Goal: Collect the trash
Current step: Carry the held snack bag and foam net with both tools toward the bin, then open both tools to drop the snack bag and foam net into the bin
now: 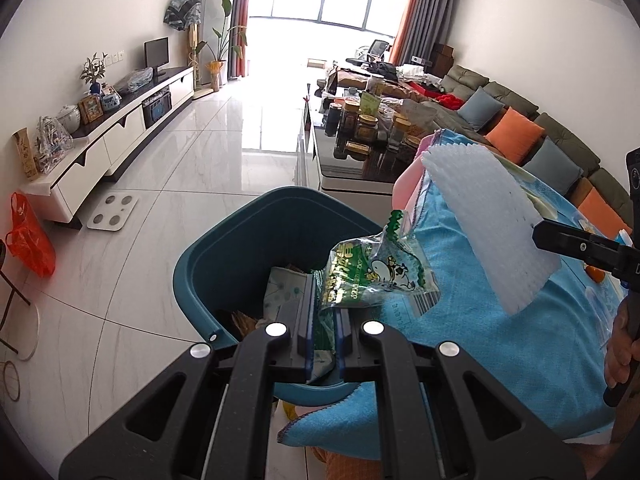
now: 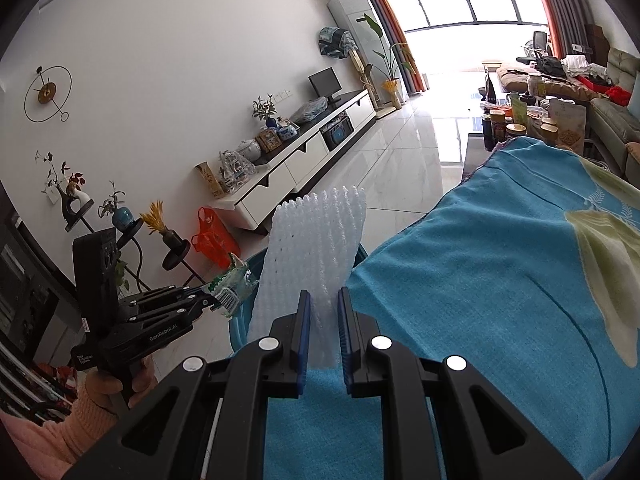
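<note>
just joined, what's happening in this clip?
Trash pickup, both hands busy. The left gripper is shut on a green snack wrapper, holding it over the open teal bin, which already has some litter inside. The right gripper holds a white foam net sleeve above the blue cloth, next to the bin. Neither piece has been dropped in yet.

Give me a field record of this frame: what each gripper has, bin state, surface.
left gripper: shut on green snack wrapper, held over the bin
right gripper: shut on white foam net sleeve
bin: teal, open top, paper and wrappers already inside
surface: blue towel beside the bin
floor: white tile, orange bag by the TV cabinet
</note>
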`<state>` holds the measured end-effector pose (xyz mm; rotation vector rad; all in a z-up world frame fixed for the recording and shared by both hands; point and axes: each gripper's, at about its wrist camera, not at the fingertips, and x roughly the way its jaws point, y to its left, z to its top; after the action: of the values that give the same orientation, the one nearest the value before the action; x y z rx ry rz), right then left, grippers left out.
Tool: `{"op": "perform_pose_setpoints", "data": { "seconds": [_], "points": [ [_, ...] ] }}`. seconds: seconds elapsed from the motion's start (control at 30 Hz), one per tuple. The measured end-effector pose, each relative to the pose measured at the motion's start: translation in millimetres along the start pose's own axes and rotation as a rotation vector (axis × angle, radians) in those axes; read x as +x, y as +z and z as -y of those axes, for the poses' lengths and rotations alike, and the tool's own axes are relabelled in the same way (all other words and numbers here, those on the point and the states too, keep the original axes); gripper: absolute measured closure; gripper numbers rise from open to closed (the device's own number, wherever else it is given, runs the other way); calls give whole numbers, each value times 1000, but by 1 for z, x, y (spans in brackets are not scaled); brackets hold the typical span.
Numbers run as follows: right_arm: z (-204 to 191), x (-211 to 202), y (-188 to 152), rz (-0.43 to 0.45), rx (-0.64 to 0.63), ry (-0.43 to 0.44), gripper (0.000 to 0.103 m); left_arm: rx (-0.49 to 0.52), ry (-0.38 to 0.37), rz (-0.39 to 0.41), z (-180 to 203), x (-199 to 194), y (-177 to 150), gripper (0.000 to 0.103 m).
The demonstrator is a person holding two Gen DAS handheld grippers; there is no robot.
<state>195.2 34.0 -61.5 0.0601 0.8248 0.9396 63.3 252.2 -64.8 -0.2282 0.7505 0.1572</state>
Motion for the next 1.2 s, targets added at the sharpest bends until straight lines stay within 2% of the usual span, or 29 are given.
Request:
{"op": "perform_pose_setpoints", "data": {
  "seconds": [0.6, 1.07, 1.2],
  "points": [
    [-14, 47, 15, -58, -5, -7, 90, -49, 48, -55, -19, 37, 2, 95],
    [-26, 94, 23, -139, -16, -37, 89, -89, 89, -95, -10, 67, 2, 94],
    [-24, 104, 24, -158, 8, -30, 83, -90, 98, -106, -9, 79, 2, 81]
  ]
}}
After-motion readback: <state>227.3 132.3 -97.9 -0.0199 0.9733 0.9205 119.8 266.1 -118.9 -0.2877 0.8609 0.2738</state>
